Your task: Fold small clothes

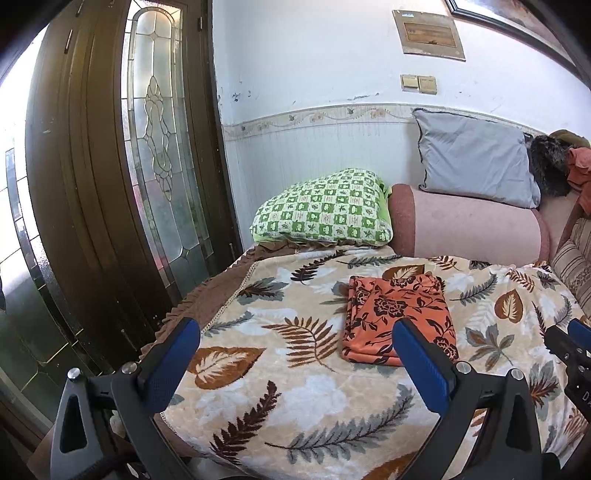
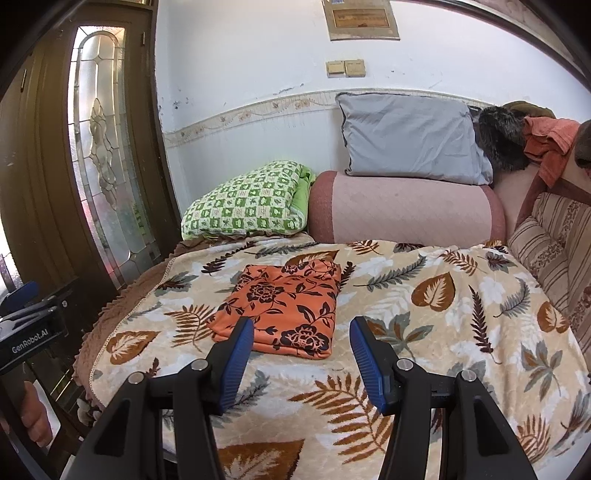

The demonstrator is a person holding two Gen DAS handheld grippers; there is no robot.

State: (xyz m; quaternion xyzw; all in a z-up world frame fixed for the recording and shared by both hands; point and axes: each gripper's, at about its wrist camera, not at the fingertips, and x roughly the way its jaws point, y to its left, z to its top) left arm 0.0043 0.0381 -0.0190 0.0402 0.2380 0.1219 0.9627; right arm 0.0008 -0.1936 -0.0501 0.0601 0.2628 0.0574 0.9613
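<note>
Folded orange floral cloth [image 2: 284,308] lying flat on the leaf-patterned blanket [image 2: 424,325] of the bed, near a green checked pillow [image 2: 243,206]; left gripper [image 1: 295,343] and right gripper [image 2: 301,341] above the blanket, jaws wide apart, holding nothing

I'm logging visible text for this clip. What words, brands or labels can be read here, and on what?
"GenRobot.AI": on the black body of the left tongs, seen from the right wrist.
"D": a cut-off letter on the right tongs, rest out of frame.
Framed plaque on the wall: print too blurred to read.
</note>
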